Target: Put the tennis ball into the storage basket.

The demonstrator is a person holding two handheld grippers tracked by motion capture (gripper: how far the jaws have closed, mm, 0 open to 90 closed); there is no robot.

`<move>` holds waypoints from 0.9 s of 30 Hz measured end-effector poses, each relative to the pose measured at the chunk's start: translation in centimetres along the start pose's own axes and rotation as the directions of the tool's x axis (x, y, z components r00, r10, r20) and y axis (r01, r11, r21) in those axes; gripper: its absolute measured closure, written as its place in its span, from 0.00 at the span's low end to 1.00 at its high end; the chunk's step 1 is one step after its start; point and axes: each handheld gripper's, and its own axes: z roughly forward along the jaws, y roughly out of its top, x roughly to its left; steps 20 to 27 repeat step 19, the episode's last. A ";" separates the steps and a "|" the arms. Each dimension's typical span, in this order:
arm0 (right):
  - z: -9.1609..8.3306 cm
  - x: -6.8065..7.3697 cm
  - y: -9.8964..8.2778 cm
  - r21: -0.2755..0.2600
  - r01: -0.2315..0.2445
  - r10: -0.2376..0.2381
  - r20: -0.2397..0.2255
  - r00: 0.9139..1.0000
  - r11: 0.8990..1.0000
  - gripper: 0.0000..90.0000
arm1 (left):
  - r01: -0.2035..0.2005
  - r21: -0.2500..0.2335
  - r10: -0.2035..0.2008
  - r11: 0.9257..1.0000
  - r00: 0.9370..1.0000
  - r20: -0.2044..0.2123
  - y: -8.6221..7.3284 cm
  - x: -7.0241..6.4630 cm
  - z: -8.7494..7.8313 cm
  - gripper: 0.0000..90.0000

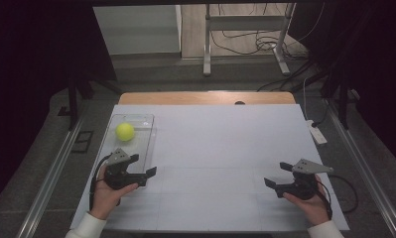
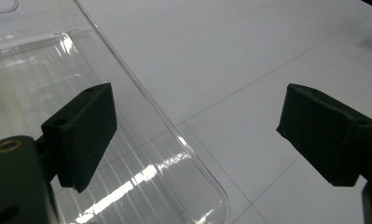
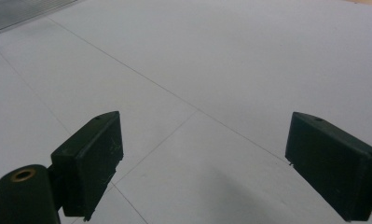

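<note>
Left gripper (image 1: 143,166): gaping wide, empty, straddling the near corner rim of the clear tray (image 1: 147,148); right gripper (image 1: 280,174): standing open, holding nothing, hovering over the white table (image 1: 220,148); yellow ball (image 1: 125,131): sitting inside the tray's far end.

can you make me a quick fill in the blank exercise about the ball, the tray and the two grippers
1. The yellow-green ball lies in the clear ____.
2. The left gripper has its jaws ____, astride the tray's long edge.
3. The right gripper holds ____ between its jaws.
4. The table is covered with a ____ sheet.

Missing words: tray; open; nothing; white
</note>
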 end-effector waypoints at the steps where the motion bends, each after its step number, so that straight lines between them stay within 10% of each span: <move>1: 0.0 0.0 0.0 0.001 -0.004 0.004 -0.002 1.000 1.000 0.13 | 0.000 -0.004 0.000 1.000 1.000 0.001 0.0 -0.1 -0.1 0.14; 27: -0.1 -0.1 0.1 -0.017 -0.011 0.010 -0.016 1.000 1.000 0.13 | 0.013 -0.011 -0.012 1.000 1.000 0.008 -0.2 -0.1 0.0 0.14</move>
